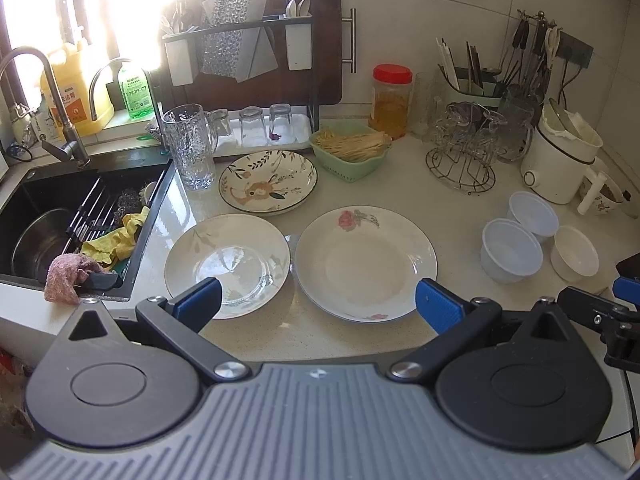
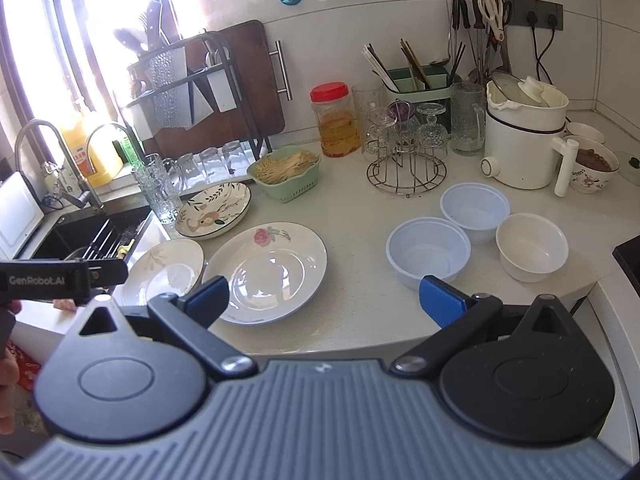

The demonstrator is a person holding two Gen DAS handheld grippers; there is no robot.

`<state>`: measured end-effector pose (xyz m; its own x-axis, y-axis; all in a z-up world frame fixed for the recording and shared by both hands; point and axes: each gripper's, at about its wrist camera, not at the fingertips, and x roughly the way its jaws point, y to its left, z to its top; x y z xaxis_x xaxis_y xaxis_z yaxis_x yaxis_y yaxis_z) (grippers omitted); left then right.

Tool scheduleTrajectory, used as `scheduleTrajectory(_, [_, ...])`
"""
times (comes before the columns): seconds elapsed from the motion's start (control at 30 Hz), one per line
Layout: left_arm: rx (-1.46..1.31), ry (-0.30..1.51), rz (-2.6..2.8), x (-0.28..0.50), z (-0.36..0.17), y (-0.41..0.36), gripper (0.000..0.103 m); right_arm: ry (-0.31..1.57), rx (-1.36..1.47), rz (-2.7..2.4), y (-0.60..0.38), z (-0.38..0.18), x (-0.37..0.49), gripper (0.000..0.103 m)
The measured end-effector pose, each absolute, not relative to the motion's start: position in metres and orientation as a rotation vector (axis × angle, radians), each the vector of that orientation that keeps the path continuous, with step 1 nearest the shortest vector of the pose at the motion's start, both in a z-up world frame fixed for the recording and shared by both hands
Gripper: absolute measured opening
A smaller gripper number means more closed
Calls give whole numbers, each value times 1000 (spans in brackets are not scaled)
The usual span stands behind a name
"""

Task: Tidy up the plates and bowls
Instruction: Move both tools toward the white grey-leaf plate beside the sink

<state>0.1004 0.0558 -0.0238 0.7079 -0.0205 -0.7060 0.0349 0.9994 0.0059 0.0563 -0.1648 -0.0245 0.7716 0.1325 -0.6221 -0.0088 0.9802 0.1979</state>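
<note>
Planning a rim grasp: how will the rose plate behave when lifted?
The rose plate looks glazed and glossy, so probably slippery. It seems ceramic: likely stiff, fairly heavy, breakable. Lying flat on the counter, it should slide, not tip.

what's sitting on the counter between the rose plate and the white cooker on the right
Three empty bowls: two bluish plastic bowls and a white bowl, clustered between the rose plate and the white cooker. The right wrist view shows it best.
</note>
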Motion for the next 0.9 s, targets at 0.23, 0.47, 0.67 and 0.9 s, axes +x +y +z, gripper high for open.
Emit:
scheduleTrajectory(0.23, [16, 807, -44, 125, -33, 75, 103, 714, 181, 71, -145, -31, 74, 103])
scheduleTrajectory(0.47, [27, 824, -69, 152, -43, 104, 103, 736, 203, 67, -116, -39, 93, 103])
scheduleTrajectory(0.67, [39, 851, -105, 178, -63, 141, 103, 760, 245, 88, -84, -54, 111, 103])
scheduleTrajectory(0.9, [69, 894, -145, 210, -101, 188, 103, 833, 232, 101, -35, -80, 135, 92])
